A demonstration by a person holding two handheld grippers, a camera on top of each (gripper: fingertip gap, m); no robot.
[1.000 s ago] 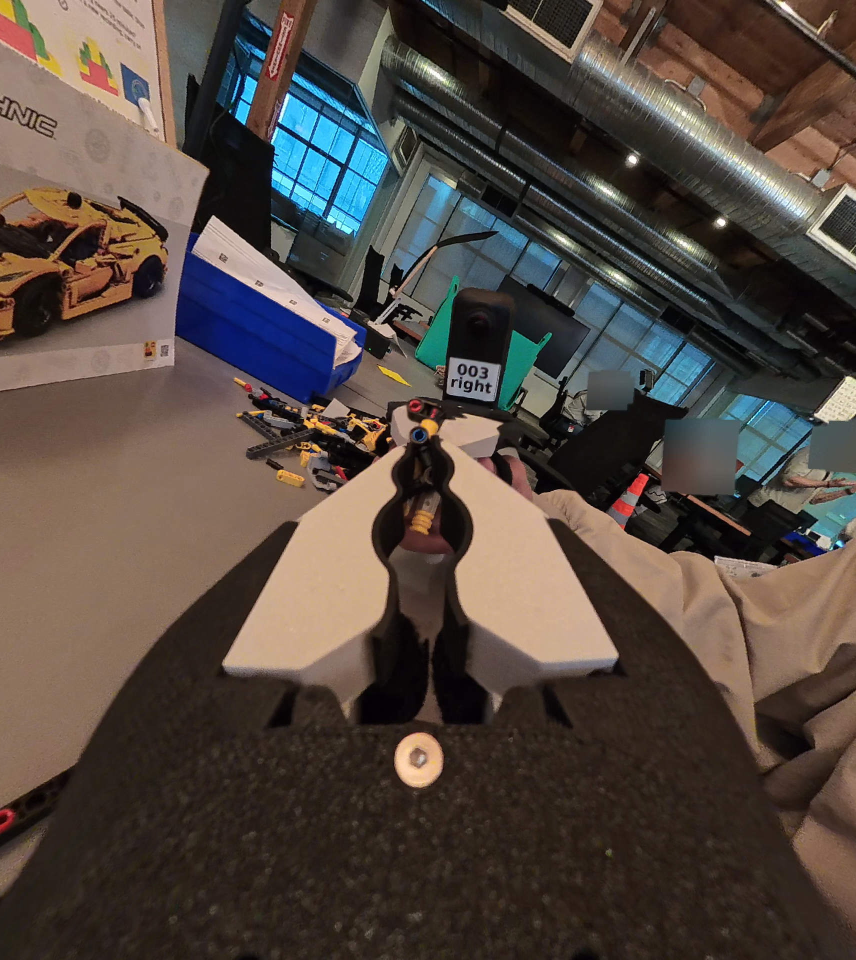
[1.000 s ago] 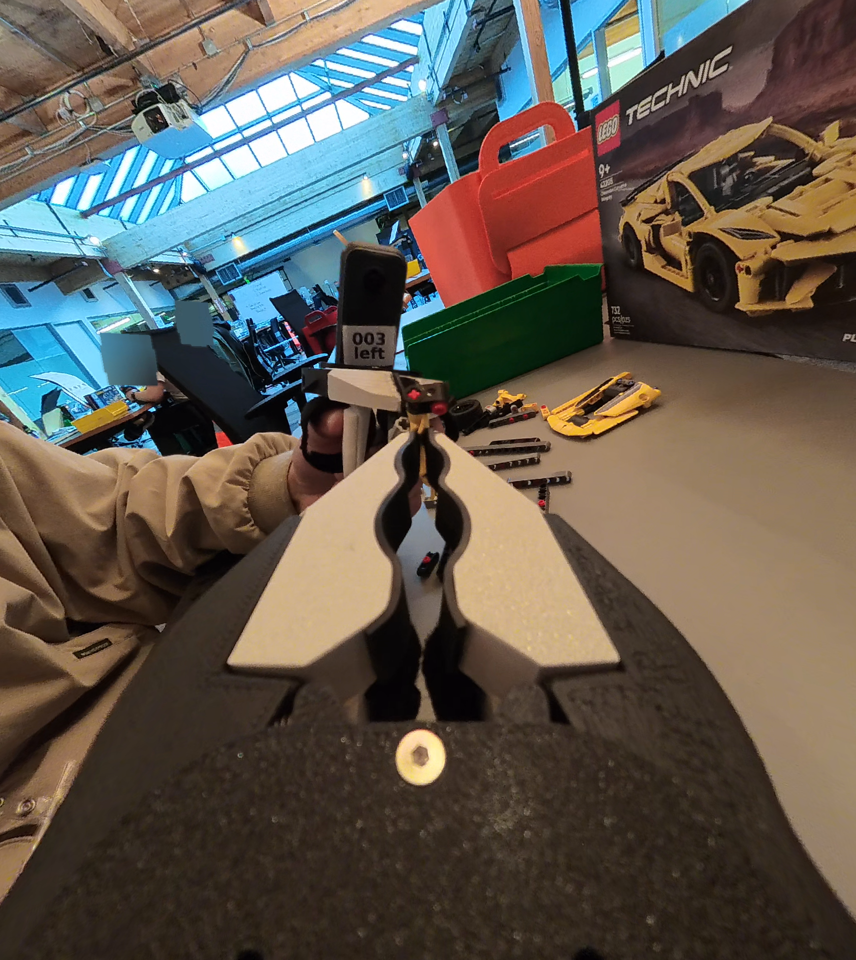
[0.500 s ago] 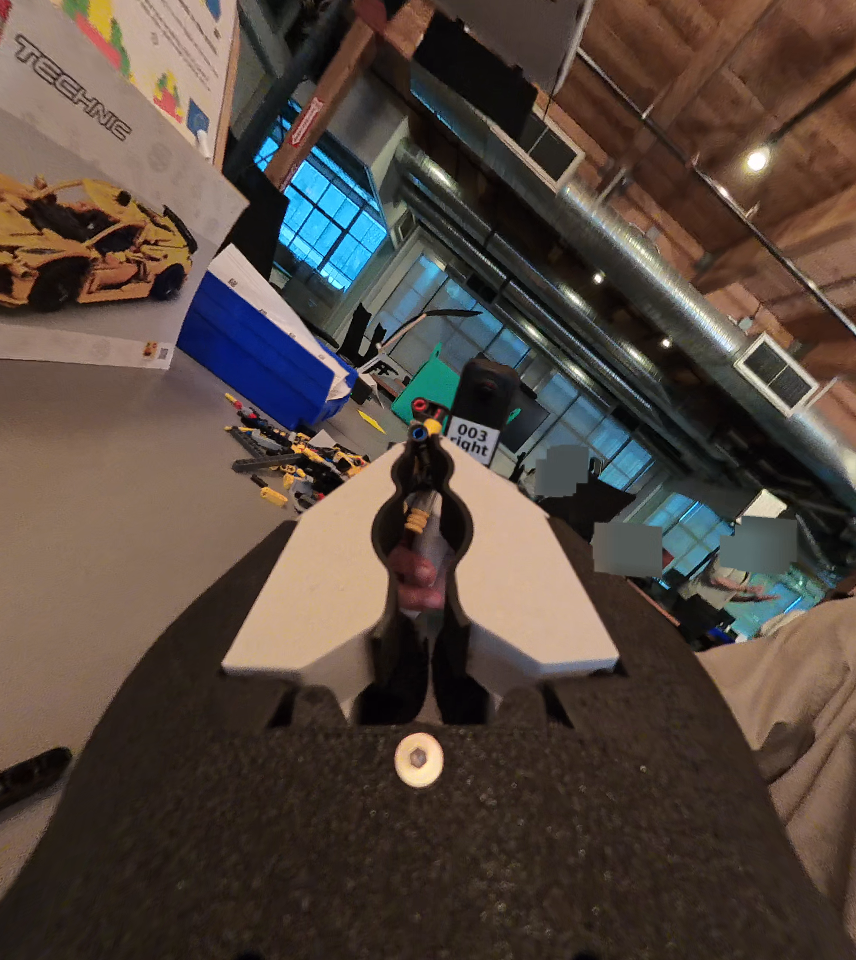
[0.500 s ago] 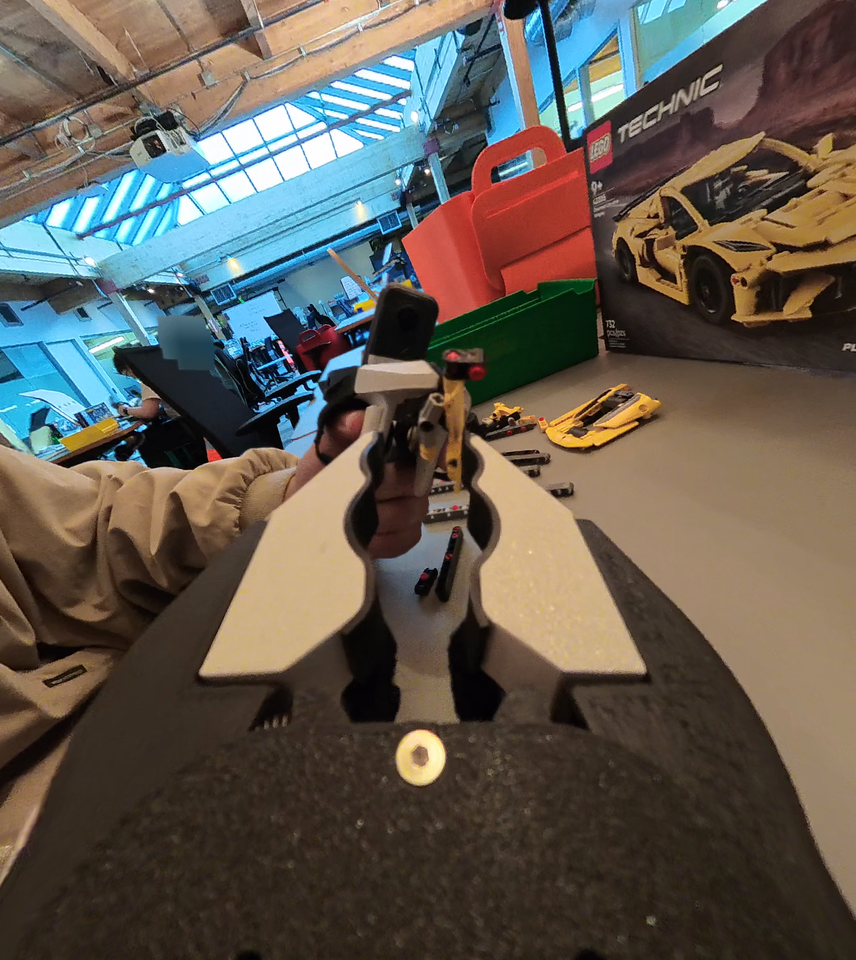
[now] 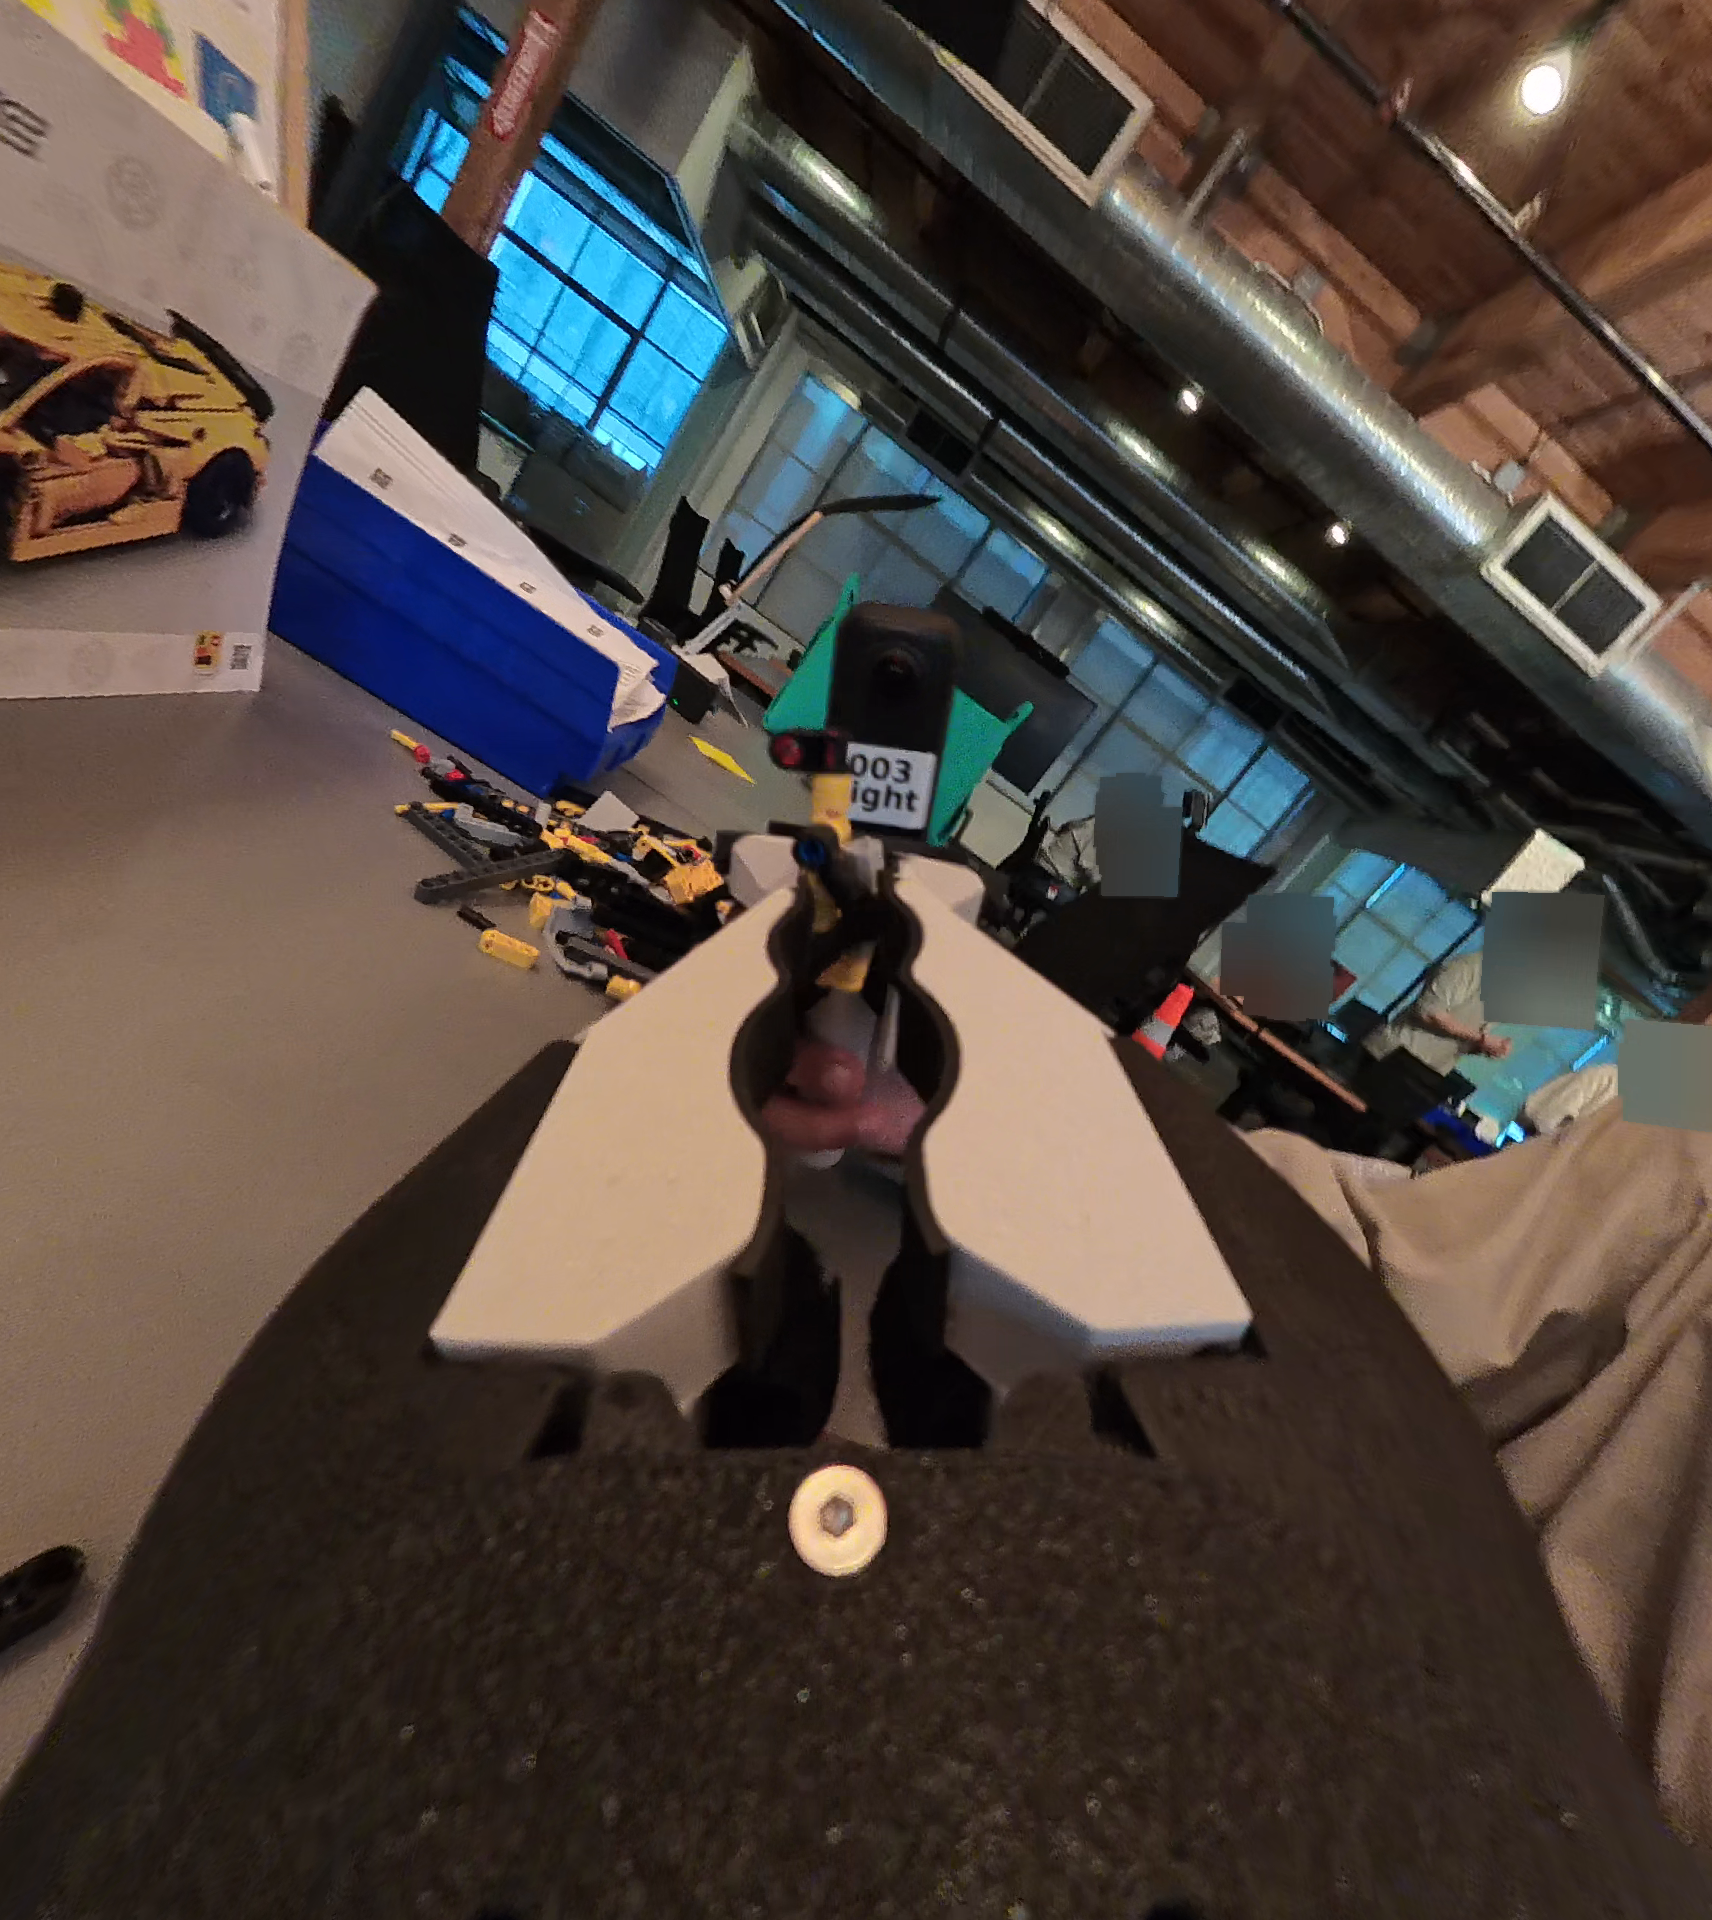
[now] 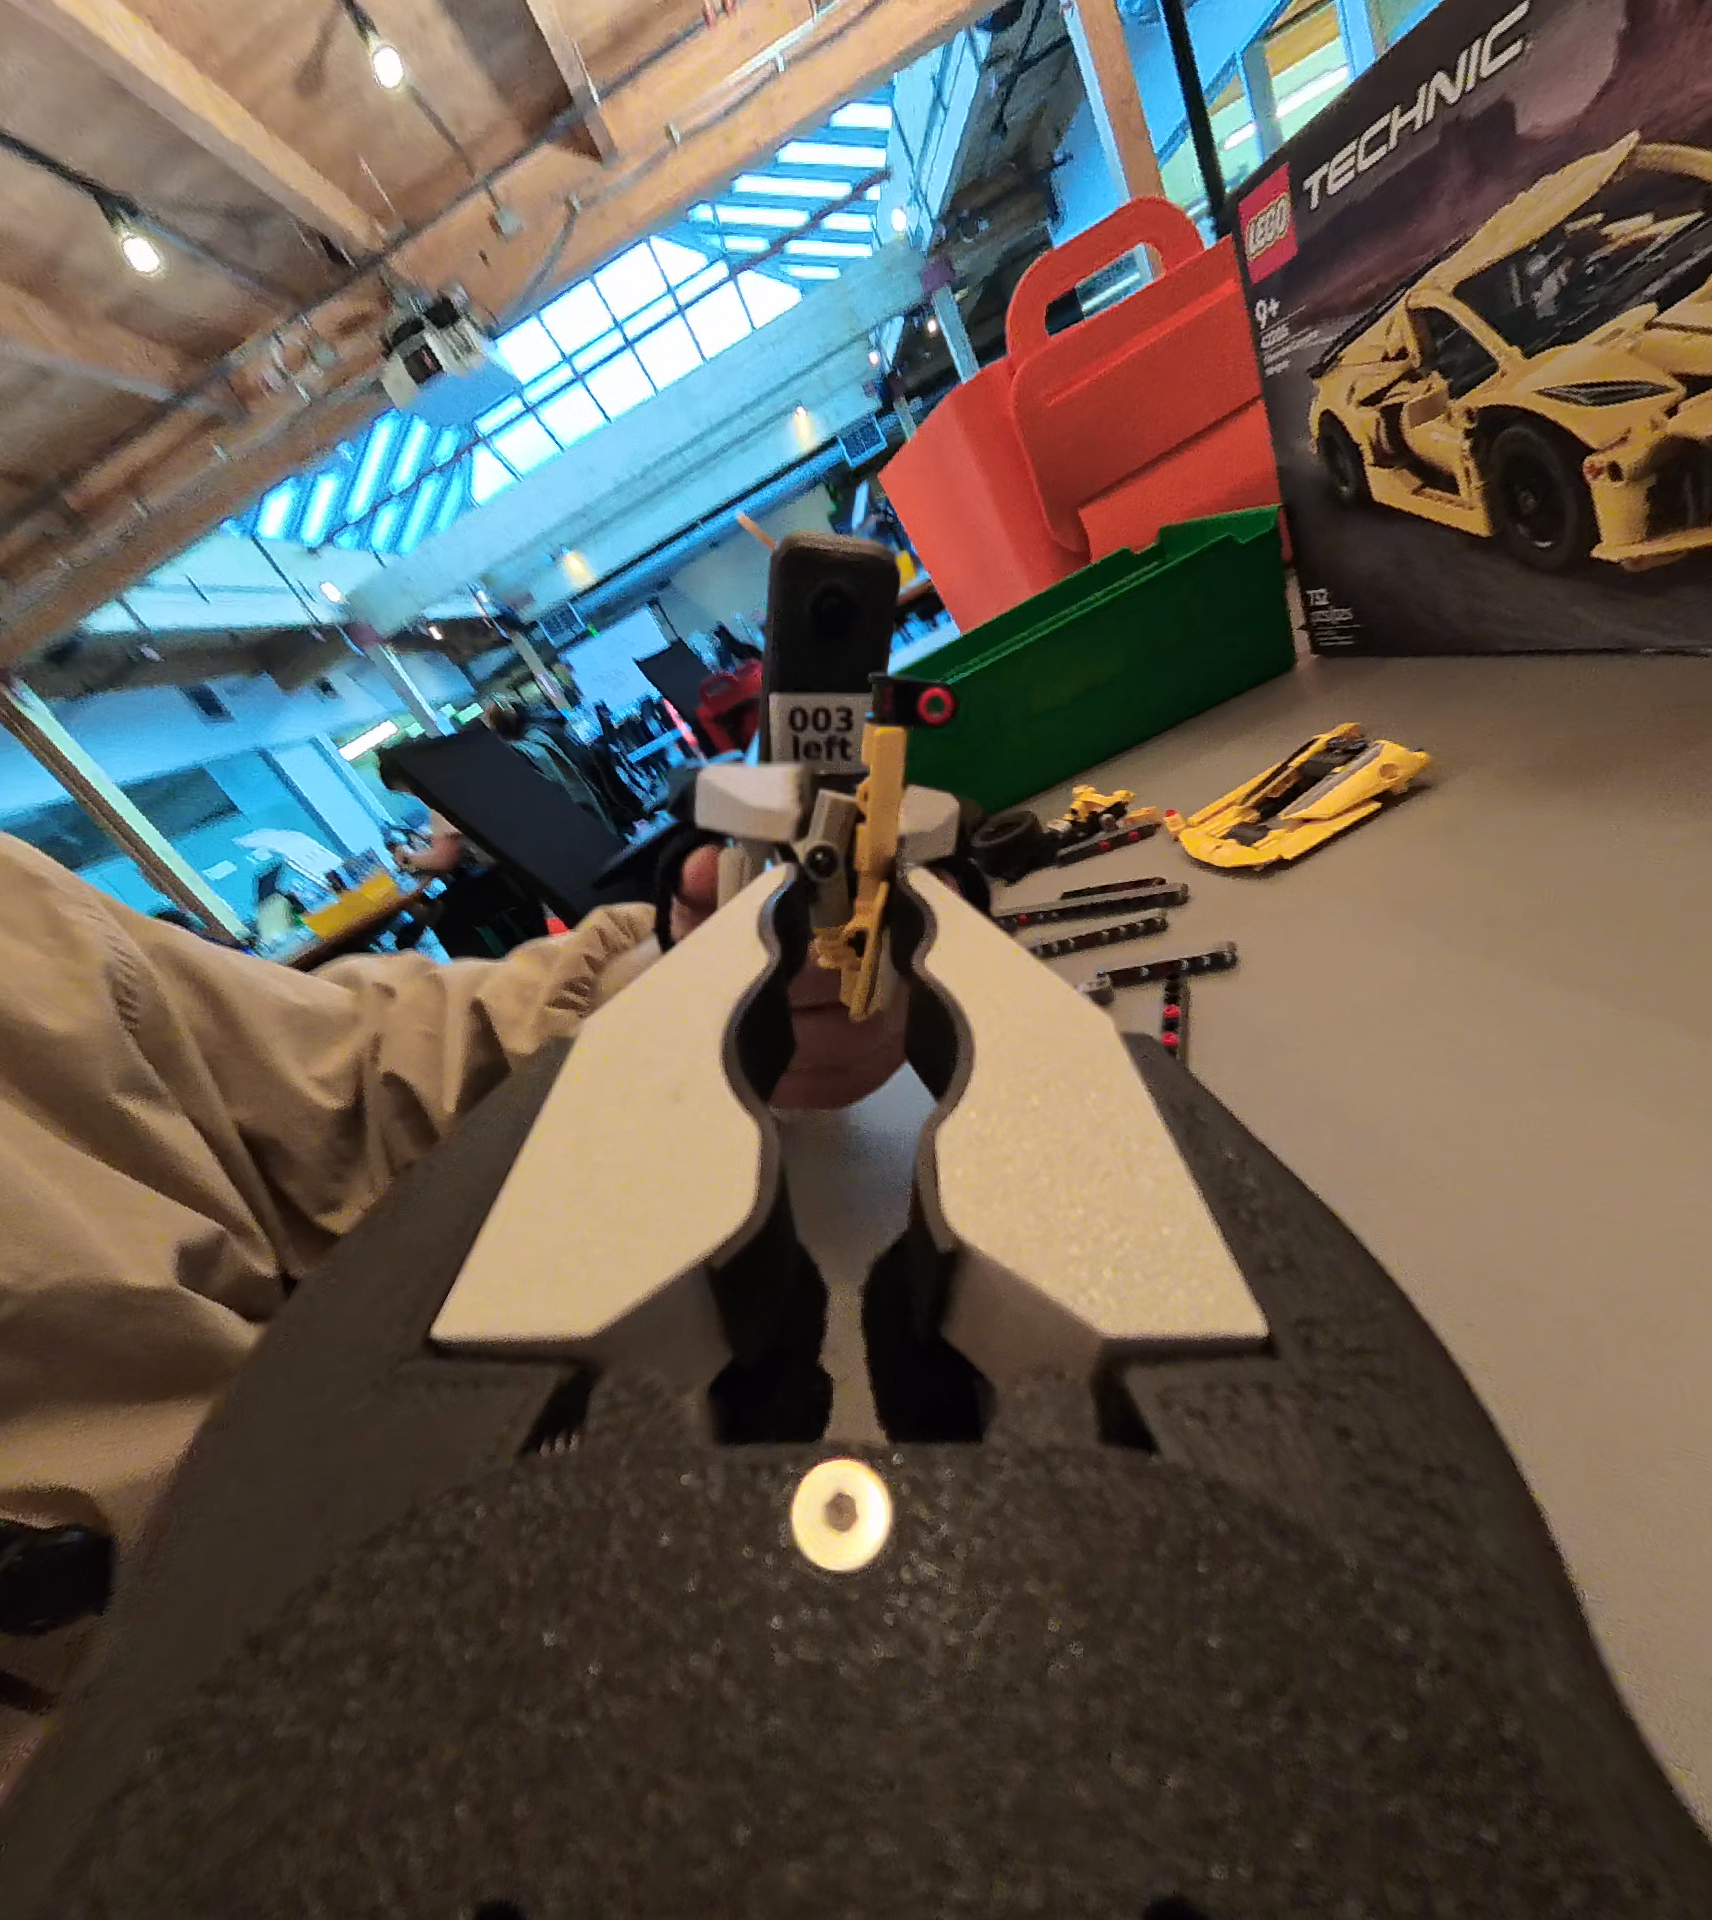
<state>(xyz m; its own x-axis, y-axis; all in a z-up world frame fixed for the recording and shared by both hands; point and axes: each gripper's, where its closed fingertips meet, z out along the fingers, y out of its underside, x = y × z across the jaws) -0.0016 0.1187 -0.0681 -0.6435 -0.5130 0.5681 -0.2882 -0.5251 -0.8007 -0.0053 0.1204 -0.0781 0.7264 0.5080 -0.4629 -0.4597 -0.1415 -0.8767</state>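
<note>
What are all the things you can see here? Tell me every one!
table: one, grey, under everything
boxes with a car picture: two, a dark one and a pale one, standing on the table
red case: one, beside the dark box
green bin: one, in front of the red case
blue bin: one, beside the pale box
yellow car part: one, lying near the green bin
black beams: several, flat on the table
loose pieces: a mixed heap, near the blue bin
toy piece: one, yellow and grey, between both grippers
sleeve: beige
left gripper: gripping the toy piece
right gripper: tips around it, grip unclear
</note>
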